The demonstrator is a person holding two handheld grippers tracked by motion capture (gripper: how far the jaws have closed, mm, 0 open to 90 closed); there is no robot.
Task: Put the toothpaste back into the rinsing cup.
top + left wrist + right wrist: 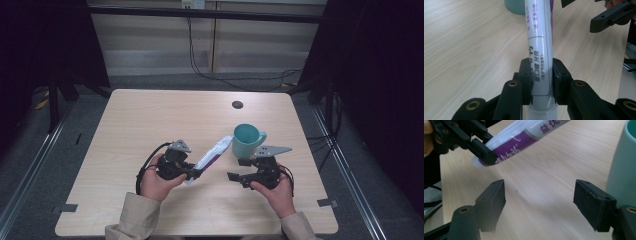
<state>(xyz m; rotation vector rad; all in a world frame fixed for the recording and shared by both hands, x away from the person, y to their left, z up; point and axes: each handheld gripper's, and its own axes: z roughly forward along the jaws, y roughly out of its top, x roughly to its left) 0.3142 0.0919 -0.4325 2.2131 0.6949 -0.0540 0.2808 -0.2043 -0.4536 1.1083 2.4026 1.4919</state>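
While the left gripper [541,82] pinches it near the capped end, the white-and-purple toothpaste tube [212,155] slants up off the wooden table [150,120], its far end reaching the rim of the teal mug [247,139]. Both pads [560,80] press flat against the tube's sides. Just right of the tube, the right gripper [239,169] hangs with its jaws spread and nothing between them, the mug close beyond its tips. A dark round hole [237,105] lies farther off, past the mug.
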